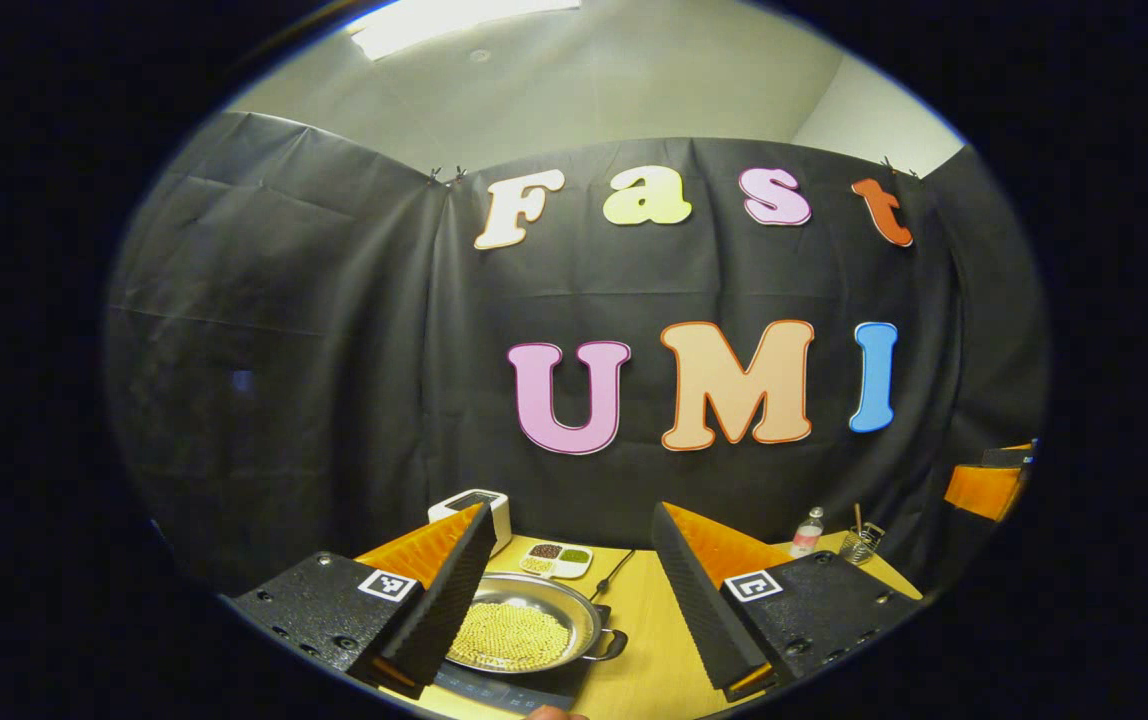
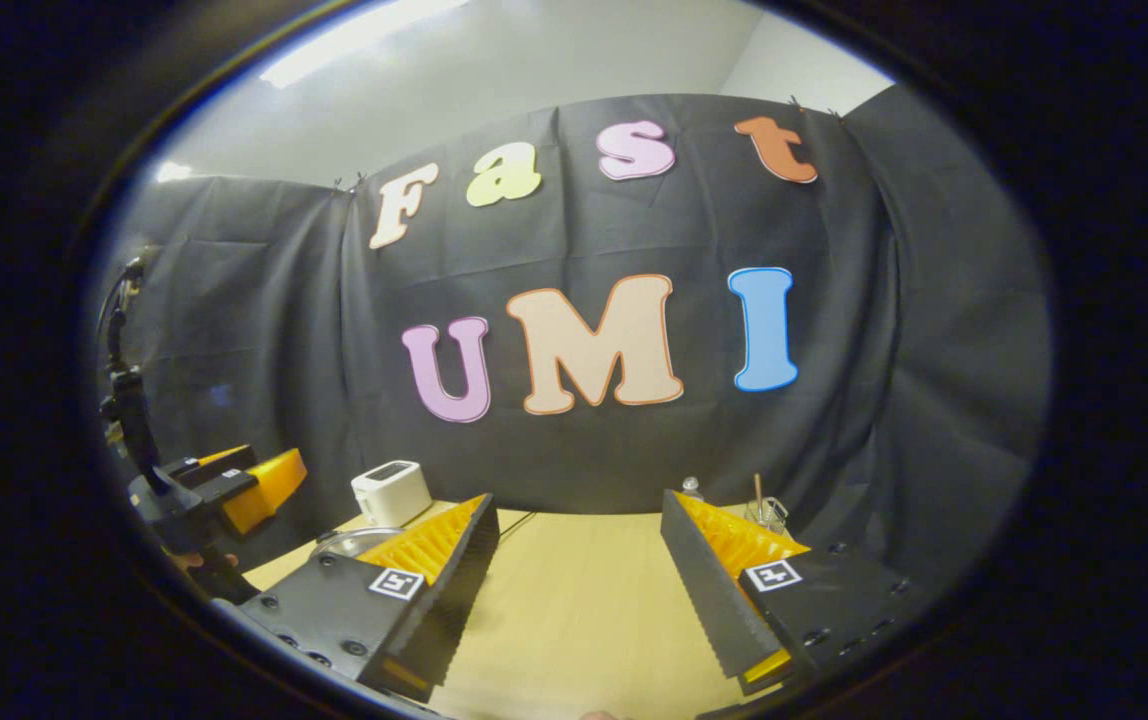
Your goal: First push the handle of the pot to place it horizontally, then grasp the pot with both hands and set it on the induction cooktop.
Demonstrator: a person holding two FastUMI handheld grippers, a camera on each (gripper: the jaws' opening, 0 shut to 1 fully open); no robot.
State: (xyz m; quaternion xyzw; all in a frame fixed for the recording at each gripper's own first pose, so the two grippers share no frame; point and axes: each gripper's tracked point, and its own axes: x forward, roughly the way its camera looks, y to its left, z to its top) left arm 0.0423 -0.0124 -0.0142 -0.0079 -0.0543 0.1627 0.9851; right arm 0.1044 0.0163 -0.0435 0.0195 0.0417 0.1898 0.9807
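Left gripper view is showing the left tongs (image 1: 566, 590) standing wide open, nothing btwn the fingers, hovering above the counter (image 1: 649, 640). The pot (image 1: 524, 635) is sitting on the induction cooktop (image 1: 514, 685) near the counter's front edge, low in the view and just right of the left finger, which is hiding part of its rim. It's a shallow metal pot w/ yellowish grains lying inside. One side handle (image 1: 606, 646) is sticking out to the right, lying level over the cooktop's edge; the opposite side is hidden behind the finger. A cable (image 1: 614, 572) is running from the cooktop toward the back wall. Behind the pot, a small white divided dish (image 1: 556, 560) is holding dark, green & pale bits. A white appliance (image 1: 479, 510) is standing at the back left, a small bottle (image 1: 807, 532) and a glass w/ a stick in it (image 1: 861, 545) at the back right. The other gripper's tip is peeking in at the far right edge.

Right gripper view is showing the right tongs (image 2: 574, 580) also gaping wide, gripping nothing, over bare wood. The pot's rim (image 2: 354, 540) is just peeking out behind the left finger, w/ the white appliance beyond it. The left tongs are hanging at the far left, apart from the pot; can't tell their opening from this side.
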